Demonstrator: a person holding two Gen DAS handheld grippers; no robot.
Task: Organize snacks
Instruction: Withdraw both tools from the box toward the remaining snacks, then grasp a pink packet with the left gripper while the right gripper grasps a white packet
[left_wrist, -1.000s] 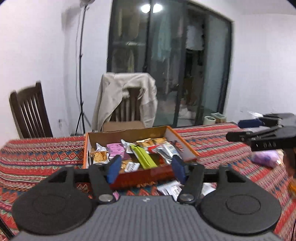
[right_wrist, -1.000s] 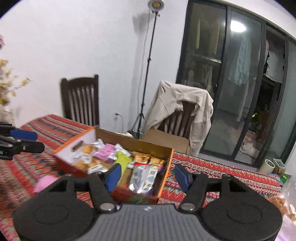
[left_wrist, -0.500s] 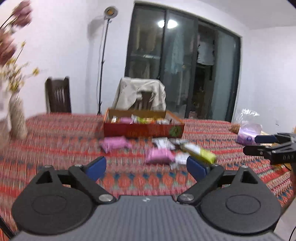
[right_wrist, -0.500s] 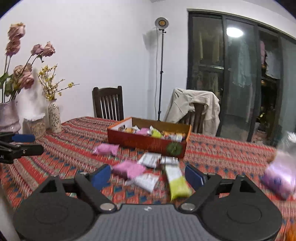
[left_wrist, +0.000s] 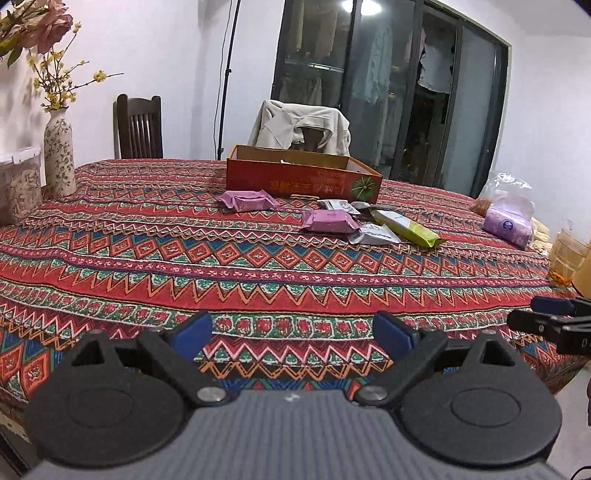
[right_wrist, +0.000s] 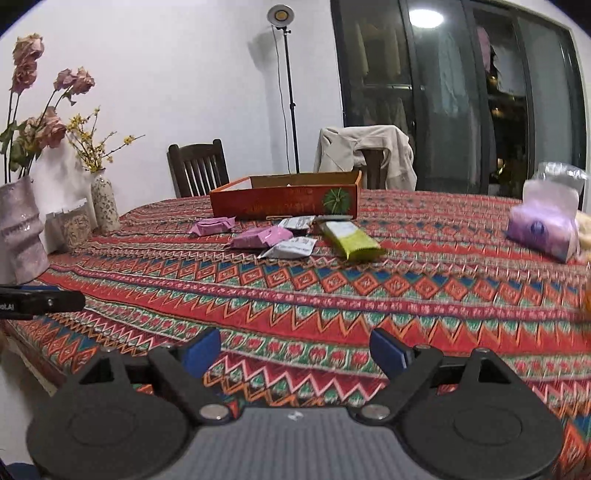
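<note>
a: where are the snacks from your tongs?

b: well ahead of both. my left tongs and right tongs hang wide apart over the near edge of the surface, nothing between the pads. across it sits the orange box, and just in front of it lie two pink packets, silver packets and a green bar, the near pink one touching a silver one.

a: and the room?

b: a zigzag-patterned red cloth covers the surface. vases with flowers stand at the left, a purple tissue pack at the right. behind are a dark chair, a chair draped with a beige jacket, a lamp stand and glass doors.

a: any writing?

b: gold characters on the box's side, upside down and too small to read, beside a green round emblem.
</note>
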